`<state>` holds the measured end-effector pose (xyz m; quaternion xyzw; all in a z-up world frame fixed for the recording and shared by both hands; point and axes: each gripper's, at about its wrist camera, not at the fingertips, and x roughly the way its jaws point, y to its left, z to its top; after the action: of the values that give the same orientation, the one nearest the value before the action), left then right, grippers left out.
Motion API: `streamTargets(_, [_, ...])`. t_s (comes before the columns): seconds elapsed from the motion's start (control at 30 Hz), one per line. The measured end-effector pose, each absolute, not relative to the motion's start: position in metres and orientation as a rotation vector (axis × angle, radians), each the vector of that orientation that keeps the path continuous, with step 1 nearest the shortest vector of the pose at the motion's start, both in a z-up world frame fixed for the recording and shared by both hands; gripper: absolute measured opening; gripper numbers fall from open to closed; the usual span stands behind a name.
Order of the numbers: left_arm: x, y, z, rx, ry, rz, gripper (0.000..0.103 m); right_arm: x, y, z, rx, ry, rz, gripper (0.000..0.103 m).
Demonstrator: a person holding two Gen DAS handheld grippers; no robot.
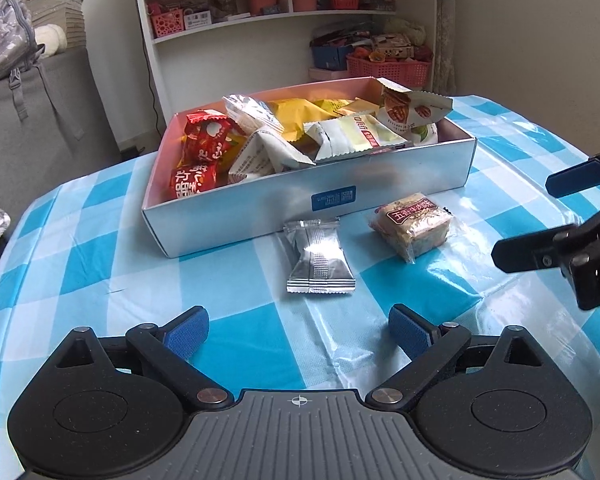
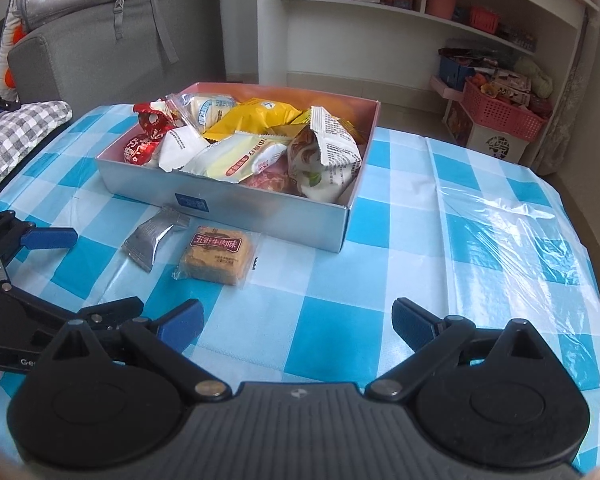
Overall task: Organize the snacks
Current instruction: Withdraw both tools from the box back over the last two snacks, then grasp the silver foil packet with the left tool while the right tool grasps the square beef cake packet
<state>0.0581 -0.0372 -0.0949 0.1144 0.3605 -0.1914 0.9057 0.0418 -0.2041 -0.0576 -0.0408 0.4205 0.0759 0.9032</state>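
We see a tabletop (image 1: 100,264) under a blue-and-white checked cloth, bearing a silver box (image 1: 380,184) heaped with snack packets. Just before its near wall lie a brown biscuit pack (image 1: 414,226) and, beside it, a silver foil sachet (image 1: 320,258), neither touched. Our left gripper (image 1: 298,330) and right gripper (image 2: 296,320) hover spread wide, both empty.

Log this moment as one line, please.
left gripper: open, empty | right gripper: open, empty | silver foil packet, clear-wrapped brown cake: outside white cardboard box
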Motion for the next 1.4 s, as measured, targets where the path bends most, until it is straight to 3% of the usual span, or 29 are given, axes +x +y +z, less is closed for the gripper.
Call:
streamTargets(0.33, [0.079, -0.035, -0.095, 0.162, 0.753, -0.406, 0.073, 0.049, -0.201, -0.077, -0.118, 0.897, 0.209, 0.102])
streamTargets(0.67, [0.095, -0.039, -0.087, 0.082, 0.793, -0.436, 0.033, 0.054, -0.193, -0.078, -0.093, 0.868, 0.256, 0.103])
streamTargets(1.17, [0.096, -0.028, -0.082, 0.094, 0.828, -0.388, 0.030, 0.062, -0.174, -0.079, -0.127, 0.835, 0.270, 0.101])
streamTargets(1.4, [0.096, -0.015, -0.078, 0.092, 0.849, -0.363, 0.030, 0.066, -0.167, -0.074, -0.138, 0.835, 0.270, 0.087])
